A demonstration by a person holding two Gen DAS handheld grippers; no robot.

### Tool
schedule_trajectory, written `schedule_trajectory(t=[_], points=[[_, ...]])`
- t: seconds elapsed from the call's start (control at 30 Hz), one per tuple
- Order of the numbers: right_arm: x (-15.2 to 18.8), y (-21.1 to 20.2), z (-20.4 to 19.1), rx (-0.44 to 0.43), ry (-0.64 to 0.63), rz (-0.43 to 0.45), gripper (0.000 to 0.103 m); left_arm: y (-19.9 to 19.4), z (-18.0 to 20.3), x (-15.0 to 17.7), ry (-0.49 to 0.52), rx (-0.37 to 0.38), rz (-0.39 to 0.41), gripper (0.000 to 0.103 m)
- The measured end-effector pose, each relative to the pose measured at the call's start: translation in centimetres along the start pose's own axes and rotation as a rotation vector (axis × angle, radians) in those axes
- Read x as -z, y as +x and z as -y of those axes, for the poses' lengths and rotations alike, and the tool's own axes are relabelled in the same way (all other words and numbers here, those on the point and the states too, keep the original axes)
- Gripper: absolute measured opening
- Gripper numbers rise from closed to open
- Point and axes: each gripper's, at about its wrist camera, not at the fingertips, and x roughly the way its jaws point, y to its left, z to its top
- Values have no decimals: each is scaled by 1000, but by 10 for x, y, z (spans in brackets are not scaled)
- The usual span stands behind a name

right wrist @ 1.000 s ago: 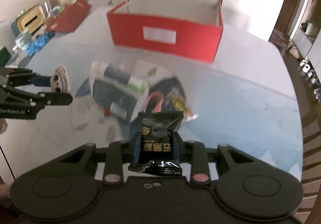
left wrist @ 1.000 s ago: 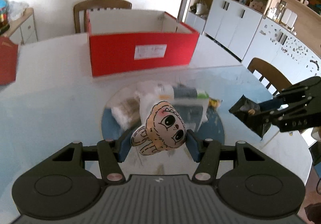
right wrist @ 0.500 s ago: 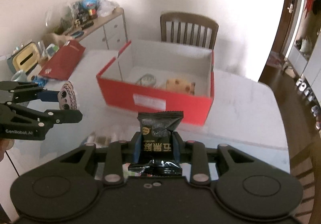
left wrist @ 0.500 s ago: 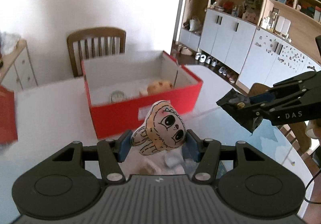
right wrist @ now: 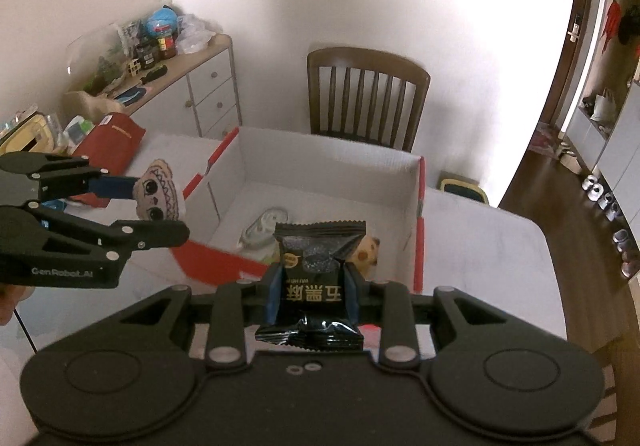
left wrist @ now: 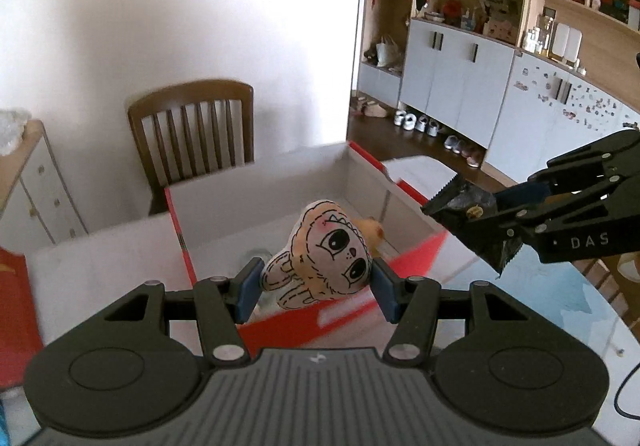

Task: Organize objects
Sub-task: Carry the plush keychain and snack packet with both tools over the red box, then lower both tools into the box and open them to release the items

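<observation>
My left gripper [left wrist: 316,284] is shut on a small cartoon-face plush toy [left wrist: 320,266] and holds it just in front of the open red box [left wrist: 280,322]. My right gripper [right wrist: 310,292] is shut on a black snack packet [right wrist: 316,266] above the box's near wall [right wrist: 216,264]. The box's white inside holds a white item [right wrist: 262,226] and a tan cookie-like item [right wrist: 366,250]. The right gripper with its packet [left wrist: 472,222] shows at the right of the left wrist view. The left gripper's toy [right wrist: 158,196] shows at the left of the right wrist view.
A wooden chair [right wrist: 366,98] stands behind the box. A sideboard [right wrist: 188,86] with jars and clutter is at the left wall. A red lid or bag [right wrist: 112,142] lies left of the box. Cabinets and shoes [left wrist: 460,94] line the right wall.
Both grippers have risen from the table's pile and moved forward to the red box, each still holding its item. The box's inside is now in view.
</observation>
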Motion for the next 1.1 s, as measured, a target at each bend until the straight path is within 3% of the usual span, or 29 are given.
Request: schedule_trajectory(t=[0.37, 0.57, 1.1], points=[[-21, 52, -12, 5, 6, -49, 30, 55, -33, -41, 25, -53, -14, 57], [-19, 84, -19, 37, -18, -104, 30, 98, -40, -47, 52, -72, -69, 57], [-15, 125, -32, 2, -5, -152, 30, 189, -50, -39, 38, -53, -293, 57]])
